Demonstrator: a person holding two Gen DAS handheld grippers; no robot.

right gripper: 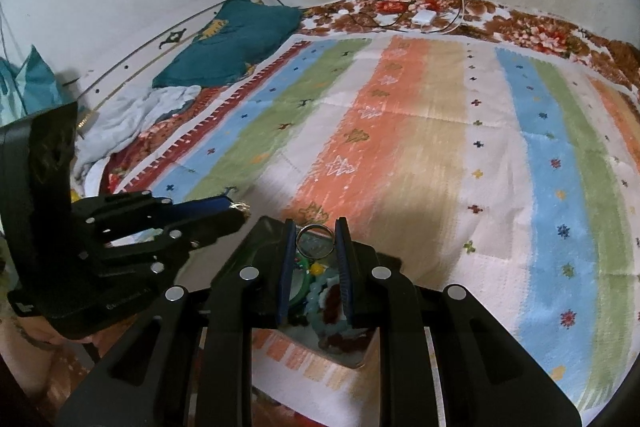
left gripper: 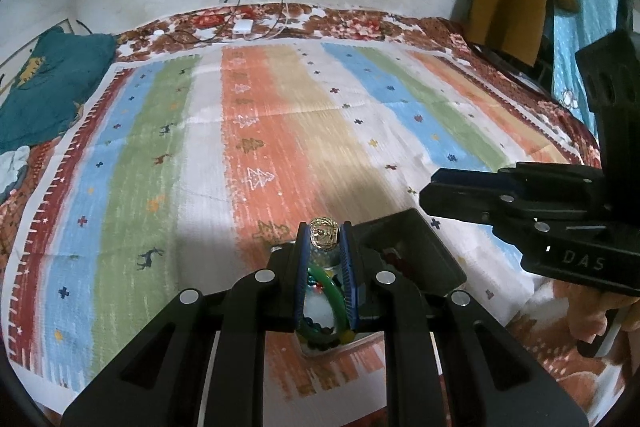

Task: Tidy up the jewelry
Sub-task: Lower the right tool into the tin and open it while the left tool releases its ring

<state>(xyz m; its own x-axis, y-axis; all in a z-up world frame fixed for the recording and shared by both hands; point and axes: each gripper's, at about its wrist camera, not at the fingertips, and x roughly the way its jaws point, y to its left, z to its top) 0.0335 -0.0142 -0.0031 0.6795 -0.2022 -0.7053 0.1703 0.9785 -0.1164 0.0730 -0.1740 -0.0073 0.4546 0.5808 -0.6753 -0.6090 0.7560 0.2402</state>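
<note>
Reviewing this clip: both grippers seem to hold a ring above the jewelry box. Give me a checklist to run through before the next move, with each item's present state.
1. Left gripper grips the gold ring: ok, pinched at the fingertips.
2. Right gripper grips the silver ring: ok, held between the blue pads.
3. Black jewelry box open beneath the grippers: ok, with the green bangle and beads visible inside.
4. Grippers apart from each other: ok, a gap shows in both views.
5. Free compartment for each ring: cannot tell, the fingers hide most of the box.
6. Box steady on the striped cloth: cannot tell.
</note>
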